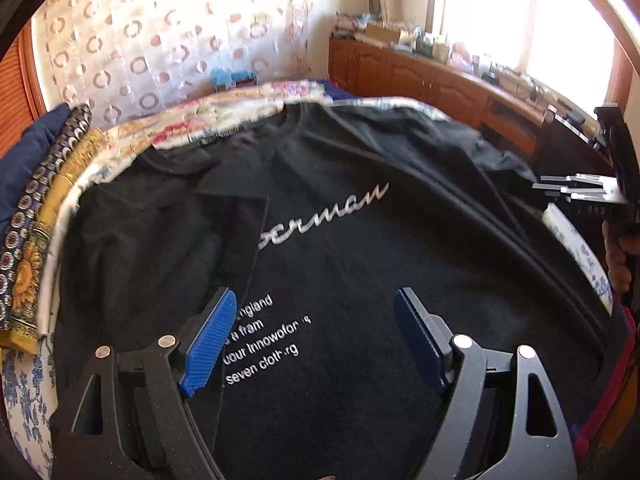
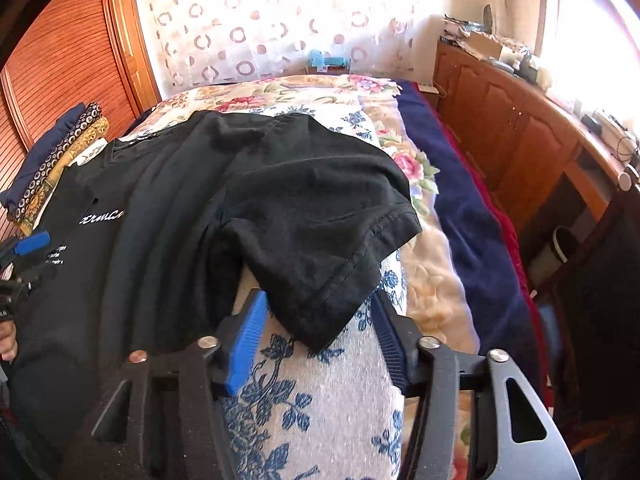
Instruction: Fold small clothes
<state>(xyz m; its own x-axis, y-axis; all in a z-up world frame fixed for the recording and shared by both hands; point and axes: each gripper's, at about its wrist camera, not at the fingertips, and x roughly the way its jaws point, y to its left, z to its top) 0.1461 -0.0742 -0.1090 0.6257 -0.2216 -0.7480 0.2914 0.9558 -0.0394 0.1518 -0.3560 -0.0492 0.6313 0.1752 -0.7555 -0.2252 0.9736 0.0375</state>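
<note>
A black T-shirt [image 1: 360, 248] with white lettering lies spread on the bed, its left side folded in over the print. My left gripper [image 1: 316, 336] is open just above the shirt's lower chest, holding nothing. In the right wrist view the same shirt [image 2: 192, 208] lies with its right sleeve [image 2: 324, 240] sticking out over the blue-flowered cover. My right gripper [image 2: 320, 320] is open, its blue fingers either side of the sleeve's lower tip. The right gripper also shows at the right edge of the left wrist view [image 1: 580, 190].
A stack of folded patterned clothes [image 1: 36, 240] sits at the bed's left edge, also in the right wrist view [image 2: 56, 160]. The bed has a flowered quilt [image 2: 304, 96] and a navy blanket [image 2: 460, 200]. A wooden cabinet [image 2: 520, 132] runs along the right; a curtain hangs behind.
</note>
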